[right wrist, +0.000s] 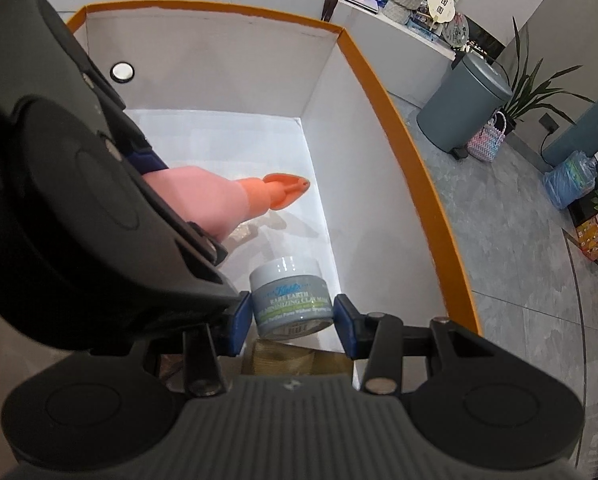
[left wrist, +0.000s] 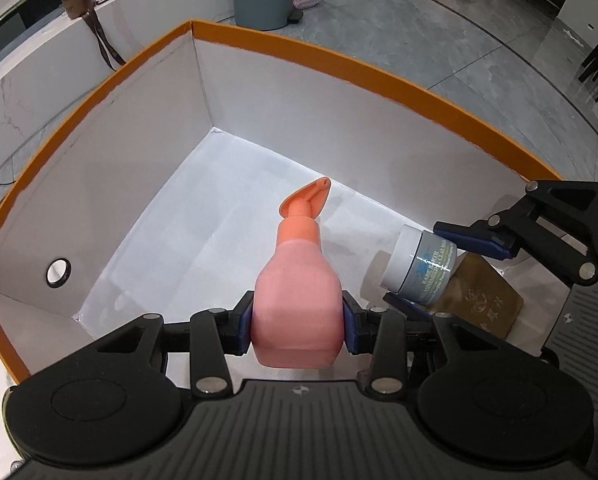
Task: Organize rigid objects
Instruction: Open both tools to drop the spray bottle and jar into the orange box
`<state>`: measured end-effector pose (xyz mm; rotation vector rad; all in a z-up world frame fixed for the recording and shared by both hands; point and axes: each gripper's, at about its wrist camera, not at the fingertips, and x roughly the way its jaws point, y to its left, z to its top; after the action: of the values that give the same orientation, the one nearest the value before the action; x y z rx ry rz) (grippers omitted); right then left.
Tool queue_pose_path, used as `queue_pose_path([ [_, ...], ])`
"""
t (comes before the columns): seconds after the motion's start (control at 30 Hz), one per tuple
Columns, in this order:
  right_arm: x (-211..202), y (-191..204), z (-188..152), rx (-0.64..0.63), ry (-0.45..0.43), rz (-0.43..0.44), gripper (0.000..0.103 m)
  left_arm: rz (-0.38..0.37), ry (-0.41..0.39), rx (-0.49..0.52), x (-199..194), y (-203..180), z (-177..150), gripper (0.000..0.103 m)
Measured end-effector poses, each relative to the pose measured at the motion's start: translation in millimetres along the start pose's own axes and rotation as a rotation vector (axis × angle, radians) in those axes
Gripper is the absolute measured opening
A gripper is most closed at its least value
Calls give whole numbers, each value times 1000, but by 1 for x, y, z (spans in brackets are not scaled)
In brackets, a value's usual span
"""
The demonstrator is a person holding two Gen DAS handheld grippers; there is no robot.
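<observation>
Pink plastic pump bottle [left wrist: 297, 304], gripped by the left gripper [left wrist: 297, 326], points its orange nozzle away along the fingers, over the orange-rimmed white cardboard box [left wrist: 99, 184]. Beside it the right gripper [right wrist: 289, 322] clamps a grey clay-mask jar with white lid [right wrist: 291, 300] above a gold-brown flat packet [left wrist: 479, 296] lying inside the box.

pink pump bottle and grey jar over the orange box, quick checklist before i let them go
1. Left gripper clamped on pink plastic pump bottle: ok.
2. Right gripper around grey clay-mask jar with white lid: left pad touching, right pad contact cannot tell.
3. Both items inside the orange-rimmed white cardboard box: ok.
4. White floor under bottle free: ok.
5. Under jar: gold-brown flat packet, not ok.
6. Height above floor: cannot tell.
</observation>
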<state>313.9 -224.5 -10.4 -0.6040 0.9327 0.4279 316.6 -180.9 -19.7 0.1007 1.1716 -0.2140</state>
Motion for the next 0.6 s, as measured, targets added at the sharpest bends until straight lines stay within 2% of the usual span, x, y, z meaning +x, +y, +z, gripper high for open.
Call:
queue_pose_path([
  [0.17, 1, 0, 0, 2, 5, -1, 43, -12, 8, -10, 3, 0, 1, 47],
  [0.3, 1, 1, 2, 1, 1, -11, 55, -19, 1, -14, 1, 0, 2, 60],
  [0.33, 0, 2, 3, 2, -2, -9, 56, -19, -1, -14, 1, 0, 2, 64],
  [0.6, 0, 1, 2, 3, -1, -6, 56, -23, -17, -18, -5, -1, 0, 66],
])
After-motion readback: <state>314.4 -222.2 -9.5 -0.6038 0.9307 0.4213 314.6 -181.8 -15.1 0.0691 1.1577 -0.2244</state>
